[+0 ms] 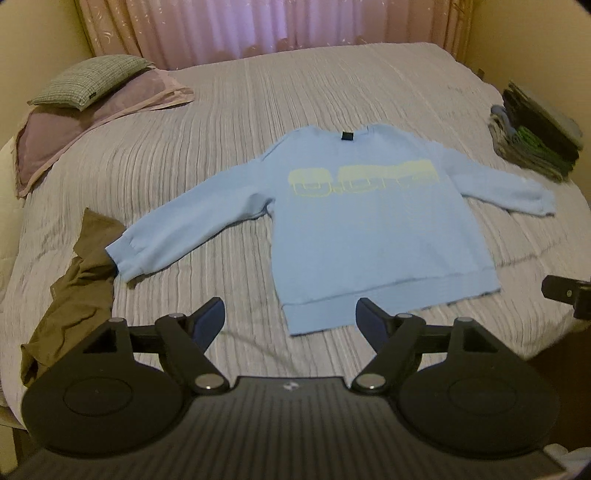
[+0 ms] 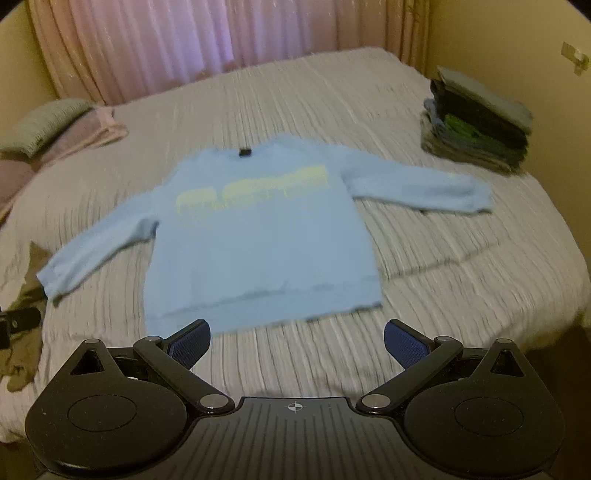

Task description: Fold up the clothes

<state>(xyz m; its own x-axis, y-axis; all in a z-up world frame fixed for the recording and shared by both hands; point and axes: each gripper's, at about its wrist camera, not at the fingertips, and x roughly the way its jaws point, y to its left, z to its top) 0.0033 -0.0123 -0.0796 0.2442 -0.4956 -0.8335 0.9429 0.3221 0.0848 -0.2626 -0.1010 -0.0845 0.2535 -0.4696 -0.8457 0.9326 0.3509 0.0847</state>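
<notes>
Both sets of jaws are spread wide with nothing between them: the left gripper (image 1: 291,317) and the right gripper (image 2: 297,341) are held above the near edge of the bed (image 1: 332,85), angled down toward it, and no cloth is touched by either. A light blue sweatshirt (image 1: 354,236) is laid flat in the middle of the bedspread, chest print facing up, collar toward the curtain (image 1: 258,26) and hem toward the grippers. Its sleeves are stretched out to either side, which suggests it has been spread ready for folding, since a garment laid open like this can be taken at cuff or hem without bunching. No fold is seen in it yet, so the task for this piece is judged to be at its start. One cuff is lying just beside, perhaps touching, a crumpled olive-brown garment (image 1: 70,295) at the left edge of the bed, probably waiting its turn. At the far right edge a stack of folded clothes (image 2: 476,122) is kept well apart from the sweatshirt, presumably so that finished pieces stay clear of the working space. Pillows (image 1: 88,96) are pushed into the far left corner. The right wrist view is blurred, so finer detail there cannot be told.
</notes>
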